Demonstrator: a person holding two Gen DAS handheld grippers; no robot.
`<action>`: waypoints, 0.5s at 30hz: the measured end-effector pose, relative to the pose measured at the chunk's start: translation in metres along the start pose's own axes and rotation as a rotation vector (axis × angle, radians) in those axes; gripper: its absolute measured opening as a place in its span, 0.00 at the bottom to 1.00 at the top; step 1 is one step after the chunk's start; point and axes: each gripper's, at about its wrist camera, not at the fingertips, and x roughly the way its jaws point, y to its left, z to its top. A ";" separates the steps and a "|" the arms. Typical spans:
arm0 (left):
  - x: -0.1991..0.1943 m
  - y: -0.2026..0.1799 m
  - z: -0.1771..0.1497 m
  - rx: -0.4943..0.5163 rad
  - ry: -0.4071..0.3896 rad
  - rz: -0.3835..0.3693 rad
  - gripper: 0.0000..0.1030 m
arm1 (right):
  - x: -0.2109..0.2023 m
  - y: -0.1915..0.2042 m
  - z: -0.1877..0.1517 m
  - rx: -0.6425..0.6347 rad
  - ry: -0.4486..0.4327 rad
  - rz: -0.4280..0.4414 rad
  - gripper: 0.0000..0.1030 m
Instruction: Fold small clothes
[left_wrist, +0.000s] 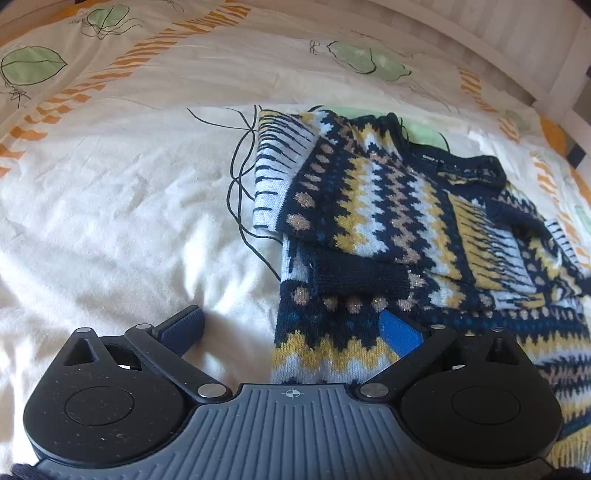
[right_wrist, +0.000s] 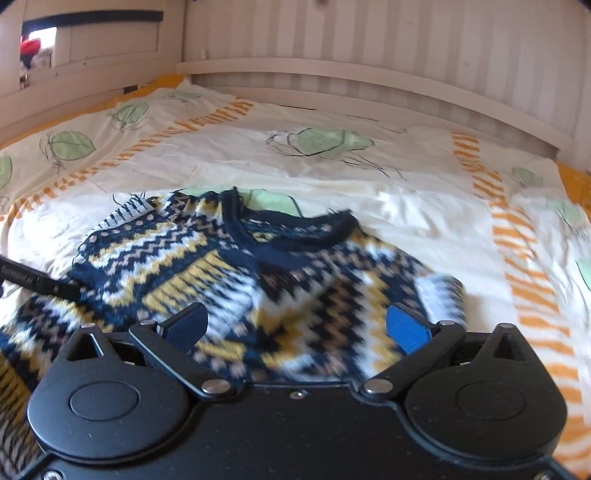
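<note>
A navy, yellow and white patterned knit sweater (left_wrist: 399, 229) lies on the bed with its sleeves folded in over the body; its dark cuff (left_wrist: 358, 273) lies across the front. My left gripper (left_wrist: 291, 328) is open and empty, low over the sweater's left hem edge, one finger over the sheet and one over the knit. In the right wrist view the sweater (right_wrist: 236, 266) lies spread with its neckline (right_wrist: 291, 236) away from me. My right gripper (right_wrist: 295, 325) is open and empty just above the sweater's right side.
The bed cover (left_wrist: 129, 206) is cream with green leaf prints and orange striped bands. A white slatted bed frame (right_wrist: 369, 44) rises behind the bed. Part of the other gripper (right_wrist: 37, 280) shows at the sweater's left edge in the right wrist view.
</note>
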 end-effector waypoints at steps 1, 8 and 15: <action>0.000 -0.001 0.000 0.005 0.004 0.003 0.99 | 0.010 0.005 0.004 -0.008 0.009 -0.003 1.00; 0.000 0.002 0.002 -0.022 0.014 -0.003 0.99 | 0.052 0.001 0.008 0.067 0.077 -0.074 1.00; 0.000 0.002 0.002 -0.027 0.014 -0.002 0.99 | 0.029 -0.052 -0.007 0.236 0.088 -0.161 1.00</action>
